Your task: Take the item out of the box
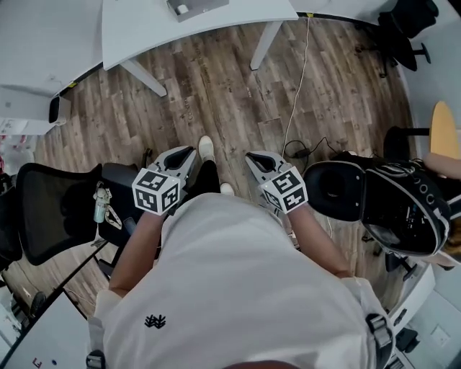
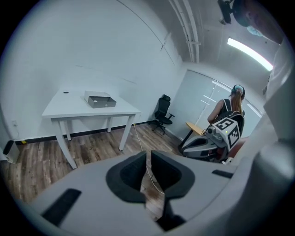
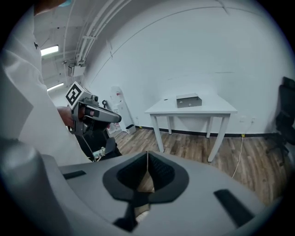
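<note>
The grey open-topped box (image 2: 99,100) sits on a white table (image 2: 69,109) across the room; it also shows in the right gripper view as the box (image 3: 188,100) on the table (image 3: 203,109). What it holds cannot be seen. In the head view only the edge of the box (image 1: 196,6) shows at the top. Both grippers are held at the person's waist, far from the table. My left gripper (image 2: 148,154) (image 1: 181,155) has a narrow gap between its pads, with nothing in it. My right gripper (image 3: 147,154) (image 1: 261,160) is shut and empty.
Wood floor lies between me and the table. A black mesh chair (image 1: 50,209) stands close at my left, a black bag (image 1: 403,209) at my right. A white cable (image 1: 297,86) runs across the floor. Another person (image 2: 229,107) sits by a small round table (image 1: 445,130).
</note>
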Demonstrator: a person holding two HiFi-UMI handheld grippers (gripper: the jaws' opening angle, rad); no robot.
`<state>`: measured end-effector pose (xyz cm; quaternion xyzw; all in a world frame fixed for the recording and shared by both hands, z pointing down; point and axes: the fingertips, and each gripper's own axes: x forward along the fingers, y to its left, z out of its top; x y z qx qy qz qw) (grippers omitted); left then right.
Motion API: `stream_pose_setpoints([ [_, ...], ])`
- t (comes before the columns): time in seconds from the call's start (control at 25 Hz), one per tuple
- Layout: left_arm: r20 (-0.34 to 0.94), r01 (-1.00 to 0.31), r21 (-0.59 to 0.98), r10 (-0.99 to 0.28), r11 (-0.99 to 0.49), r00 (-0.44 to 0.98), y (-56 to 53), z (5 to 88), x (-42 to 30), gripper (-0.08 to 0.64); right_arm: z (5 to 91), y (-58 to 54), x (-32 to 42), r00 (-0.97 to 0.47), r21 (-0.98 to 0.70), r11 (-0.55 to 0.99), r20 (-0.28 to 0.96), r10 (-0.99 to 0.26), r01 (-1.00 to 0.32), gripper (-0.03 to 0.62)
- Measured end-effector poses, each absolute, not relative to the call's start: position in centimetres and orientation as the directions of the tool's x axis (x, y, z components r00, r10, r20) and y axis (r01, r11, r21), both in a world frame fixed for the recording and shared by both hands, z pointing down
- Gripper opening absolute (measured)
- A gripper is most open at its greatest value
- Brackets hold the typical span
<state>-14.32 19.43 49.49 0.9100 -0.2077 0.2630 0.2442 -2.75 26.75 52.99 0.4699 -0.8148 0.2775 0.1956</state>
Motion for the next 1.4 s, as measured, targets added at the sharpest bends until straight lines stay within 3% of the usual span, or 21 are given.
stream_pose_setpoints([
  [0.2,0.571,-0.437,0.357,-0.178,-0.825,0.801,12.2,48.8,-10.3,0.037,50.8,19.9,0.5,-0.43,-0.235,0.365,0.598,-0.676,-0.901,0.009],
  [0.72,0.53,-0.361,0.358,-0.131,-0.861,0.838,2.0,49.8,-11.4,0.035,50.8,9.6,-1.4,-0.373,-0.196,0.321,0.595,-0.712,-0.926,0.009],
  [1.4,0.555,-0.6,0.299,-0.376,-0.742,0.742,-12.8,49.9,-8.7,0.04,50.4,-4.8,3.2,-0.515,-0.171,0.518,0.559,-0.65,-0.838,0.009],
])
